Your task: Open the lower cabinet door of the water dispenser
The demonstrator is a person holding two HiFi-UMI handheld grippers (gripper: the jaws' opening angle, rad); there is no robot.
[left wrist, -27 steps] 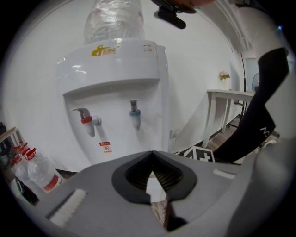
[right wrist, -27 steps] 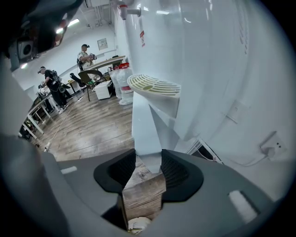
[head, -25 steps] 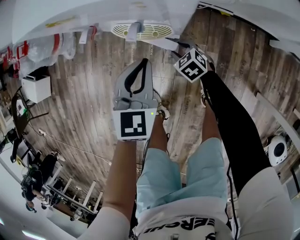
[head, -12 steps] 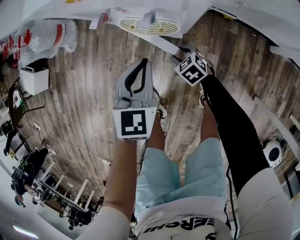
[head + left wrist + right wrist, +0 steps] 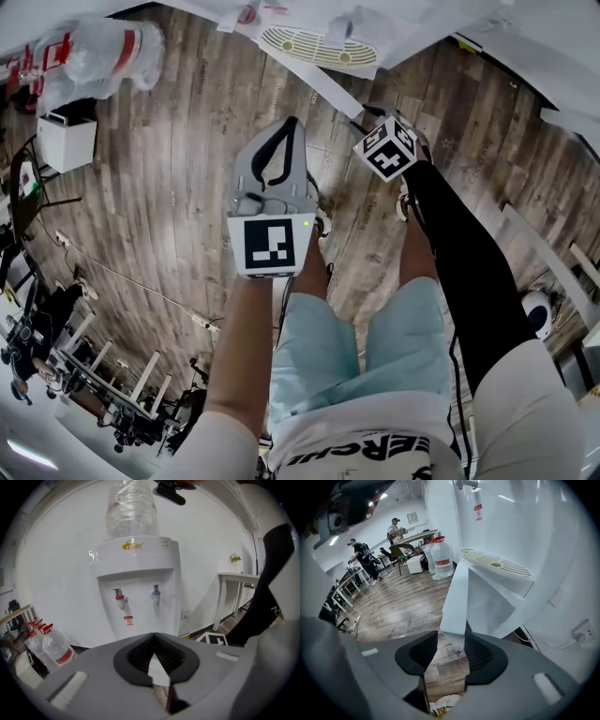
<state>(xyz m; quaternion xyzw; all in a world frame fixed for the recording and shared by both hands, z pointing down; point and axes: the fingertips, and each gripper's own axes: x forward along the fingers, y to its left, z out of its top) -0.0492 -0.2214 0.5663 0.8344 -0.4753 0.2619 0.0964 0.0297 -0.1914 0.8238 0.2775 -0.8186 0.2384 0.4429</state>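
Note:
The white water dispenser (image 5: 138, 583) carries a clear bottle and a red and a blue tap. Its lower cabinet door (image 5: 457, 597) stands swung out below the drip tray (image 5: 497, 564). My right gripper (image 5: 451, 640) is shut on the door's free lower edge, which fills the gap between the pads. In the head view the door (image 5: 328, 84) runs from the tray (image 5: 314, 47) to the right gripper's marker cube (image 5: 386, 147). My left gripper (image 5: 153, 635) is shut and holds nothing. It hovers in front of the dispenser, beside the right gripper (image 5: 281, 131).
Spare water bottles (image 5: 51, 648) with red caps stand left of the dispenser. A white side table (image 5: 234, 581) is on its right. A white box (image 5: 67, 141) and metal racks (image 5: 112, 384) lie left. People work at desks (image 5: 363, 555) across the room. A wall socket (image 5: 586, 632) sits behind the dispenser.
The dispenser has slid up and away in the head view. The right gripper has come back toward the person with the door edge still in it. The left gripper has drifted along, still shut.

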